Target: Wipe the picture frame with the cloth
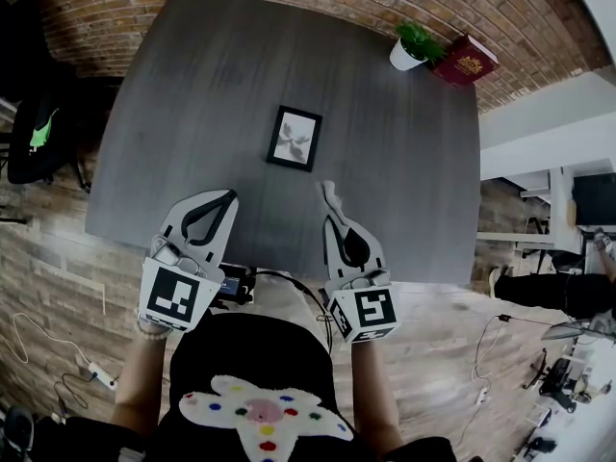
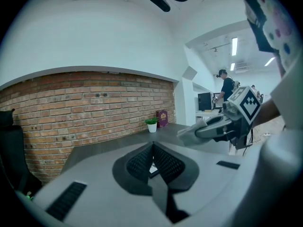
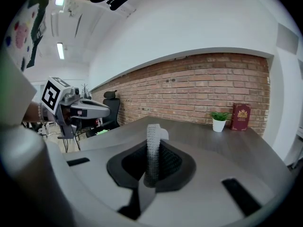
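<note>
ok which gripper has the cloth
The right gripper: a grey cloth is pinched between its fingers and sticks up past them. The left gripper is shut on nothing.

Premises appeared to be an office: brick wall, office chair, ceiling strip lights, far monitor, grey worktop.

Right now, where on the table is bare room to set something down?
The table is bare left of the frame out to its left edge, and between frame and right edge. Crowded only at the far right corner: plant, book.
</note>
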{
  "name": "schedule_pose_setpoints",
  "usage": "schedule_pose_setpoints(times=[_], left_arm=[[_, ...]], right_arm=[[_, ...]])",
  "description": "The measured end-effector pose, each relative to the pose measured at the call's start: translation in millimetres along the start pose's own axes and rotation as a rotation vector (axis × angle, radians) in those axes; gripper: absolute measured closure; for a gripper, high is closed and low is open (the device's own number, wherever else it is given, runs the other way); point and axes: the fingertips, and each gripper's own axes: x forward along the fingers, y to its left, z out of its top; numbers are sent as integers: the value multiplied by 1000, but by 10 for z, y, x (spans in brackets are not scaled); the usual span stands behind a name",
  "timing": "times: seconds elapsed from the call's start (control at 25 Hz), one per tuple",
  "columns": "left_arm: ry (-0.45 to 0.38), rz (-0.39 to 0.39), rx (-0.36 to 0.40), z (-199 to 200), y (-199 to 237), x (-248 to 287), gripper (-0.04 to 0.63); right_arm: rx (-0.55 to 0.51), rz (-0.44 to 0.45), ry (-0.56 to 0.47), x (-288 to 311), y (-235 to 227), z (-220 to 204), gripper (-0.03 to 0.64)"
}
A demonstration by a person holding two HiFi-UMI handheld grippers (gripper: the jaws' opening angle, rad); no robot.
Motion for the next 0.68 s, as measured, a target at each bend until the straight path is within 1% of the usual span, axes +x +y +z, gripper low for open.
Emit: schedule_pose_setpoints(times=[0.36, 0.48, 0.68], left_arm=[[4, -8, 8, 26, -11, 2, 586], [9, -3, -2, 13, -2, -9, 586], [-6, -6, 27, 80, -2, -6, 586]], right_arm=[[-17, 1, -3, 13, 4, 28, 594], [-13, 3, -6, 18, 16, 26, 594], [-17, 10, -11, 24, 29, 51, 594]])
